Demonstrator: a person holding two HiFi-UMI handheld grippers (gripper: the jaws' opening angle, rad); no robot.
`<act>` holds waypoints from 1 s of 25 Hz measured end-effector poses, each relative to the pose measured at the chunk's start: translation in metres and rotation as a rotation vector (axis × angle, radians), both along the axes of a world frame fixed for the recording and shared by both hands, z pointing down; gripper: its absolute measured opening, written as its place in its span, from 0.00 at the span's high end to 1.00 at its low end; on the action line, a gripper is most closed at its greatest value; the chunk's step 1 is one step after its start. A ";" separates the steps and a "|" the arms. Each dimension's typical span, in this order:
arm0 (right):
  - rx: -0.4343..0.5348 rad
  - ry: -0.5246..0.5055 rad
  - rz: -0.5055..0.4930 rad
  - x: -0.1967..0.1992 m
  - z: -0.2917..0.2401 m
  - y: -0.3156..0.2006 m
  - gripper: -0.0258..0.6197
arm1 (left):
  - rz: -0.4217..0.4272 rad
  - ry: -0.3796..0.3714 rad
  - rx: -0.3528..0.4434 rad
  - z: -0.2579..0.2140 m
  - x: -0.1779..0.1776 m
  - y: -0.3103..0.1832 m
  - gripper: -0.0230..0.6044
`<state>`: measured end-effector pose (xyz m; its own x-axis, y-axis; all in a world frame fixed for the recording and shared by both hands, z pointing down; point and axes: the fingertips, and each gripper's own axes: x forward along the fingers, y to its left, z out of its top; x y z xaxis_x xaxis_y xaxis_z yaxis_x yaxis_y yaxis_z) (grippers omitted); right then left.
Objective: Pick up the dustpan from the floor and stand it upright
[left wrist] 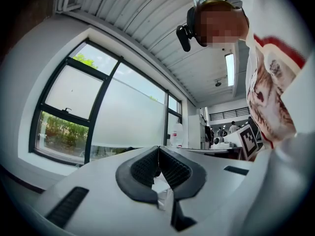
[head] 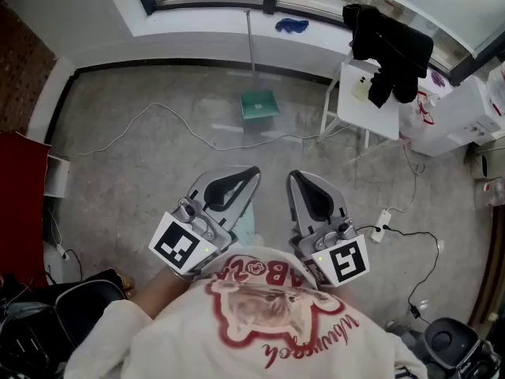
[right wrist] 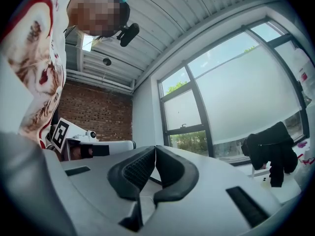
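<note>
Head view
Left gripper (head: 253,171): mine, held close to my chest over the floor; jaws clenched together, nothing between them.
Right gripper (head: 292,175): just beside the left one, apart from it; jaws clenched, empty.
Gripper bodies: smooth grey shells with black pad inserts; each carries a cube with square black-and-white markers.
Dustpan (head: 259,105): green, squarish pan on the floor (head: 142,172), well ahead of both grippers and near the window wall. A thin grey pole handle runs from it toward the sill. I cannot tell what is in the pan.
Floor surface: bare grey concrete, mottled; a thin white cable (head: 170,121) snakes across it.
White table (head: 369,101): flat top, thin legs, to the right of the dustpan; a black garment (head: 390,47) is draped over it.
Sill: a small blue item (head: 292,25) lies on it.
Black bag (head: 75,310): at my lower left, contents not visible.

Left gripper view
Pads (left wrist: 143,169): black, ribbed, curved; the tips meet in a closed seam. Nothing is gripped.
Background: dark-framed window panes and a ribbed metal ceiling.

Right gripper view
Pad surfaces (right wrist: 137,172): black, ribbed; tips pressed shut on nothing.
Background: brick wall at the left, window ahead, the black garment at the right.
</note>
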<state>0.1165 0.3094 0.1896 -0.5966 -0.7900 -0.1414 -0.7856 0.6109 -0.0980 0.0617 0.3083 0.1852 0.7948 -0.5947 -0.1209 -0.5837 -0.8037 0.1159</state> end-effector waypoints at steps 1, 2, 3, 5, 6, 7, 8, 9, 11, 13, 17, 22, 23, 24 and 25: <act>0.005 0.001 -0.001 0.001 0.001 -0.008 0.92 | -0.006 0.003 -0.001 0.001 -0.001 -0.009 0.93; 0.009 0.003 -0.003 0.001 0.002 -0.016 0.92 | -0.010 0.007 0.002 0.001 -0.003 -0.018 0.93; 0.012 0.006 -0.004 0.000 0.003 -0.025 0.92 | -0.011 0.012 0.007 0.000 -0.004 -0.027 0.93; 0.010 0.016 0.007 -0.003 0.004 -0.045 0.92 | -0.010 0.016 0.018 0.002 -0.008 -0.050 0.93; 0.009 0.023 0.016 -0.005 0.006 -0.058 0.92 | -0.011 0.018 0.020 0.004 -0.011 -0.064 0.93; 0.009 0.030 0.023 -0.006 0.009 -0.073 0.92 | -0.012 0.021 0.021 0.006 -0.014 -0.080 0.93; 0.009 0.034 0.028 -0.007 0.012 -0.090 0.92 | -0.016 0.026 0.023 0.008 -0.018 -0.098 0.93; 0.008 0.035 0.034 -0.007 0.015 -0.109 0.92 | -0.020 0.032 0.027 0.009 -0.021 -0.118 0.93; 0.005 0.036 0.043 -0.008 0.021 -0.153 0.92 | -0.022 0.041 0.028 0.012 -0.028 -0.160 0.93; 0.003 0.042 0.047 -0.013 0.023 -0.204 0.92 | -0.014 0.044 0.026 0.010 -0.035 -0.209 0.93; 0.007 0.066 0.038 -0.038 0.011 -0.312 0.92 | 0.001 0.040 0.047 -0.006 -0.053 -0.316 0.93; 0.018 0.038 0.040 -0.067 -0.011 -0.434 0.92 | 0.017 0.033 0.054 -0.016 -0.069 -0.438 0.93; 0.021 0.036 0.044 -0.070 -0.013 -0.453 0.92 | 0.018 0.037 0.054 -0.018 -0.072 -0.456 0.93; 0.022 0.031 0.049 -0.073 -0.015 -0.471 0.92 | 0.021 0.039 0.053 -0.020 -0.075 -0.473 0.93; 0.024 0.024 0.055 -0.075 -0.017 -0.487 0.92 | 0.023 0.039 0.052 -0.021 -0.077 -0.489 0.93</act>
<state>0.0411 -0.1776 0.1727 -0.5563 -0.8180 -0.1463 -0.8198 0.5690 -0.0643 -0.0156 -0.1807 0.1639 0.8024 -0.5682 -0.1824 -0.5607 -0.8225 0.0956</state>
